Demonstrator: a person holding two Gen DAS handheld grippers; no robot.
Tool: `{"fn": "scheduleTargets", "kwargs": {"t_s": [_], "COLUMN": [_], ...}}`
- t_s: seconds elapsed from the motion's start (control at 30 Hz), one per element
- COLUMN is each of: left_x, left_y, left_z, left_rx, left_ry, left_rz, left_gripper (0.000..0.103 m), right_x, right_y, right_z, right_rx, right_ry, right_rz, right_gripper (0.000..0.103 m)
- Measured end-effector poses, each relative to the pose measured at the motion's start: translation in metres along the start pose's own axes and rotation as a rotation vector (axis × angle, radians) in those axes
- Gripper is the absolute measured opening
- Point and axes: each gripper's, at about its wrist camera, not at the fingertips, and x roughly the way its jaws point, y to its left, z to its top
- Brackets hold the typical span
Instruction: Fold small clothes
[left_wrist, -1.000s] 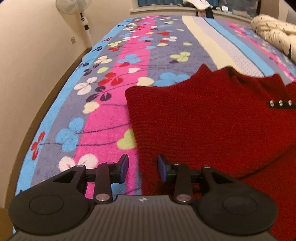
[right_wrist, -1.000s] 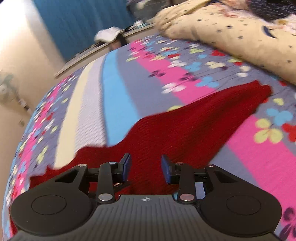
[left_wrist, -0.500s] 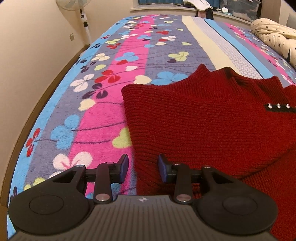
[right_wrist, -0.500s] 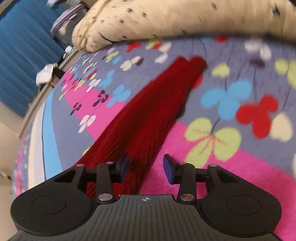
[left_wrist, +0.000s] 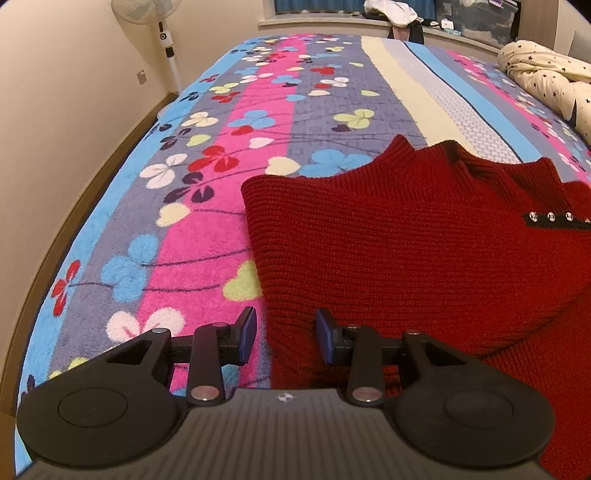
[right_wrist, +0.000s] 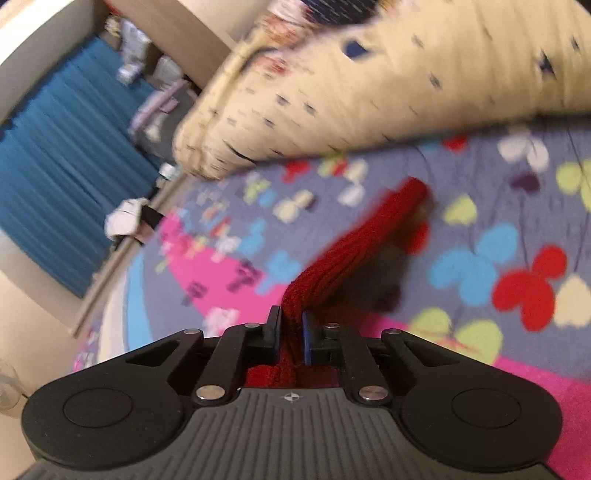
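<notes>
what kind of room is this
Most likely a bedroom: the red sweater lies on a bed with a flowered blanket, a star-print duvet is bunched at its far side, and a standing fan is by the wall.

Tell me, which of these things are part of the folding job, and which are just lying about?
Part of the job:
red sweater
its sleeve, pinched in the right gripper
left gripper, open over the sweater's edge

Just lying about:
floral bedspread
star-print duvet
standing fan
blue curtain
</notes>
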Motion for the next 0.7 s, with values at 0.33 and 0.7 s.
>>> {"fn": "scheduleTargets", "kwargs": {"t_s": [0.33,0.7], "left_x": [-0.006,-0.019], "left_y": [0.002,0.023], "left_z": [0.003,0.014], "left_rx": [-0.018,-0.132], "left_ry": [-0.008,-0.022], "left_rz": [-0.007,-0.074], "left_gripper": [0.039,0.039], "right_x": [-0.128,-0.165], "right_y": [0.178,0.190], "right_z": [-0.130,-0.290], "right_rx": [-0.844,-1.413], "right_ry": [-0.042,0.542], "right_rz": [0.583,0.717], "right_gripper": [0.010,0.019]}}
